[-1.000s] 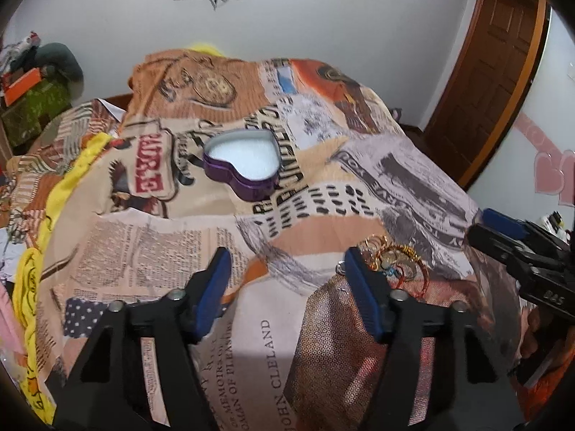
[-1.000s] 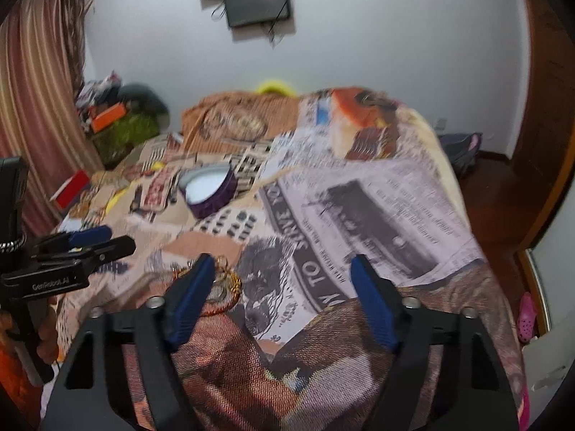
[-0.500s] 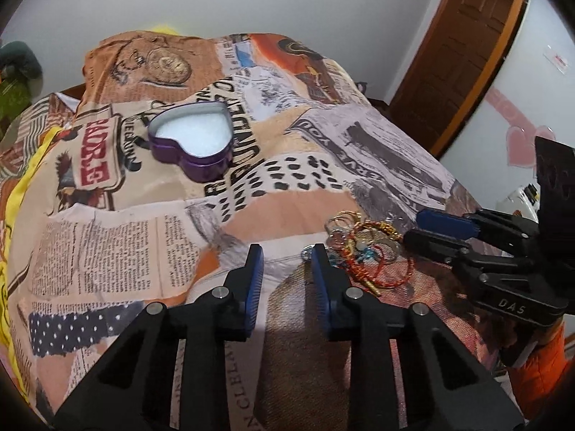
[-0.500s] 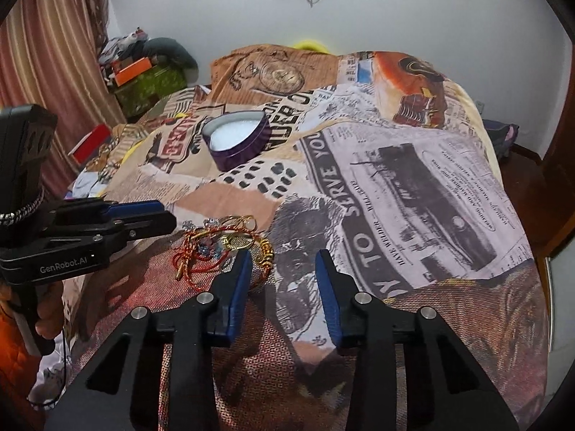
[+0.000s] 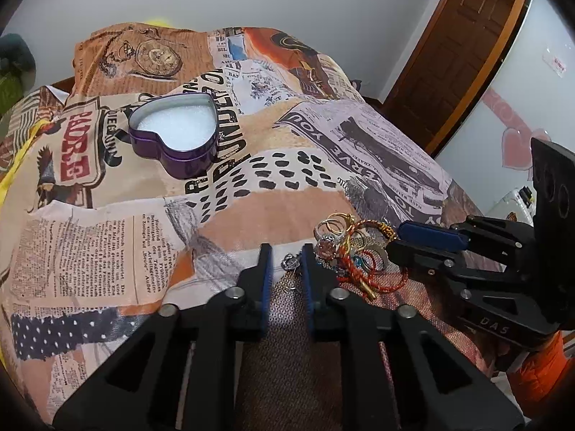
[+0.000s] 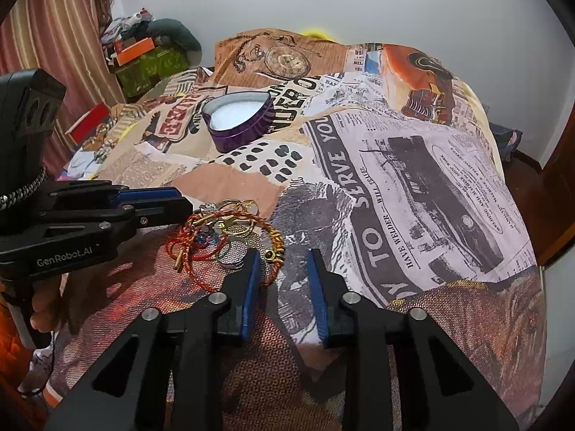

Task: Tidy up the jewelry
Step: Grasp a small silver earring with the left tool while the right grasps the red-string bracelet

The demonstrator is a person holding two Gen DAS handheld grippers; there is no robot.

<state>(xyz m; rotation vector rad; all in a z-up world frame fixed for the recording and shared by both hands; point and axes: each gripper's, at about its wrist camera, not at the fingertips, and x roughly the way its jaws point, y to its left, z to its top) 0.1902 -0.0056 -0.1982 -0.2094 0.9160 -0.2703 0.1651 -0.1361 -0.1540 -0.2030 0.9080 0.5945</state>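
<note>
A tangle of jewelry (image 5: 355, 251) (image 6: 230, 233), with gold rings, silver rings and red cord bracelets, lies on the patterned bedspread (image 5: 287, 201). My left gripper (image 5: 285, 251) (image 6: 183, 201) sits at the pile's left edge with its jaws nearly together. A small silver piece (image 5: 290, 262) lies on the cloth between its tips. My right gripper (image 6: 282, 255) (image 5: 395, 240) is at the pile's right edge, jaws closing with a gap left. The gold-beaded end of a red cord (image 6: 271, 254) lies just inside its left finger, not pinched. An open purple heart tin (image 5: 187, 165) (image 6: 240, 136) with white lining stands farther back.
The bed drops off at the right toward a wooden door (image 5: 467, 54). Boxes and clutter (image 6: 143, 61) sit by a striped curtain (image 6: 54, 36) at the back left. A hand (image 6: 43, 316) and an orange sleeve (image 5: 539, 370) hold the grippers.
Both grippers went from wide open to narrow jaws. Both sank and tilted down toward the jewelry pile, which now lies at their tips.
</note>
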